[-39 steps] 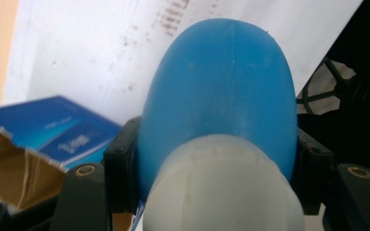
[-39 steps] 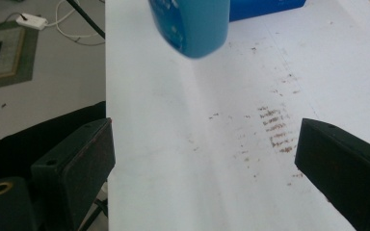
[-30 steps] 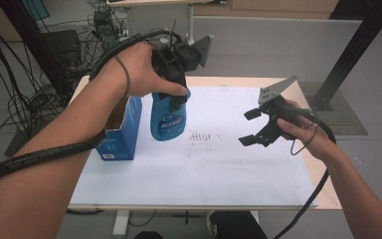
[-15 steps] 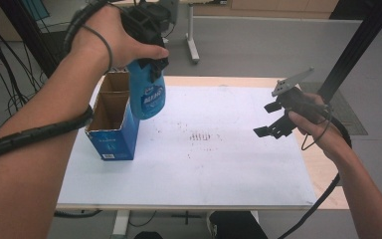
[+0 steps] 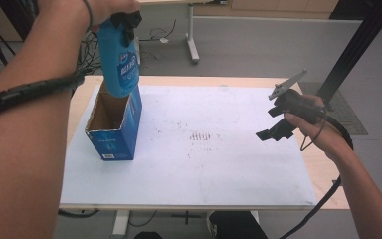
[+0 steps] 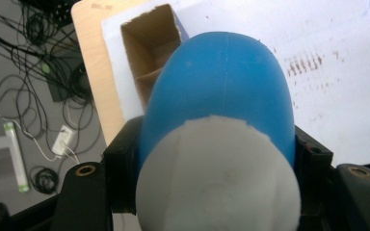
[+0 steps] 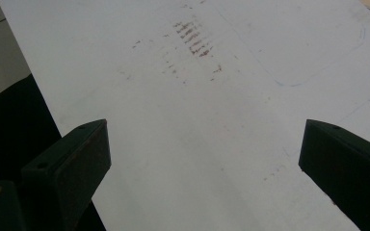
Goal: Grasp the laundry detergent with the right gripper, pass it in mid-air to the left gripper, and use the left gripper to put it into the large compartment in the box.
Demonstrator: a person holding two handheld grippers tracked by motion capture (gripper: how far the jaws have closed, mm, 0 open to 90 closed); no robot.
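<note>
— Left claw (image 5: 124,22): what was it doing?

— It was clamped on the blue bottle (image 5: 120,59), near the top. In the left gripper view both black jaws pressed the bottle's (image 6: 221,86) sides, just below the white cap (image 6: 217,178).

— And where was the bottle?

— It hung upright in the air above the open blue box (image 5: 113,124), with its base just over the box mouth. Whether the base was touching the rim, I couldn't quite tell from the high view. From the claw's own camera, the box opening (image 6: 151,48) showed beyond the bottle, with a cardboard divider inside.

— Where did the box stand?

— On the left part of the white sheet (image 5: 219,164) covering the table (image 5: 77,107).

— The right claw (image 5: 273,122)?

— It was wide open and held nothing. It hovered over the sheet's right side, well apart from the bottle and box. In its own view the jaws stood far apart with bare sheet (image 7: 212,125) and some brown marks (image 7: 192,36) between them.
</note>
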